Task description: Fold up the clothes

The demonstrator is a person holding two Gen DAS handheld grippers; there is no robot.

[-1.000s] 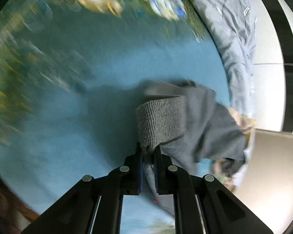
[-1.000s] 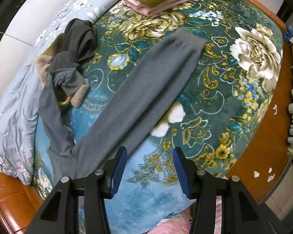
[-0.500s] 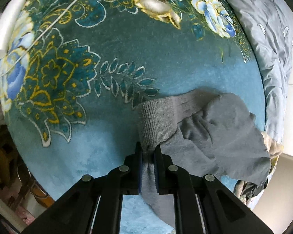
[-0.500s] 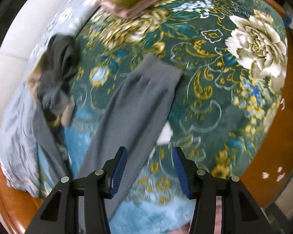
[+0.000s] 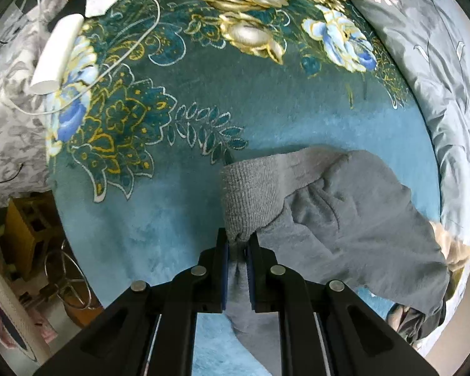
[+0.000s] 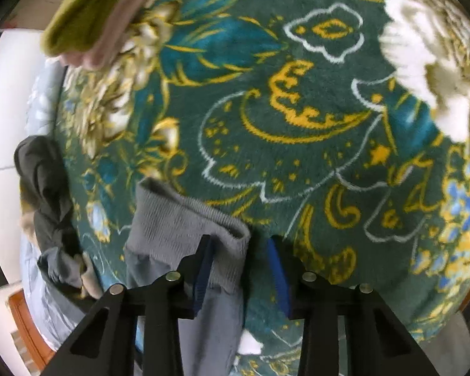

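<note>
Grey trousers lie on a teal floral blanket (image 5: pixel 172 206). My left gripper (image 5: pixel 236 250) is shut on the ribbed cuff (image 5: pixel 244 200) of one leg, with the loose grey cloth (image 5: pixel 354 232) bunched to its right. My right gripper (image 6: pixel 239 266) is open just above the blanket (image 6: pixel 297 109), its jaws straddling the right corner of the other ribbed cuff (image 6: pixel 185 216). The grey leg (image 6: pixel 213 319) runs back under that gripper.
A folded olive and pink stack (image 6: pixel 100 15) sits at the far left of the right wrist view. Dark crumpled clothes (image 6: pixel 44 188) lie at the blanket's left edge. A white roll (image 5: pixel 58 53), a white cord (image 5: pixel 131 47) and a pale grey quilt (image 5: pixel 438 72) border the blanket.
My right gripper has dropped down and forward to the far cuff, which now sits between its open jaws. My left gripper has kept its hold and the view has steadied.
</note>
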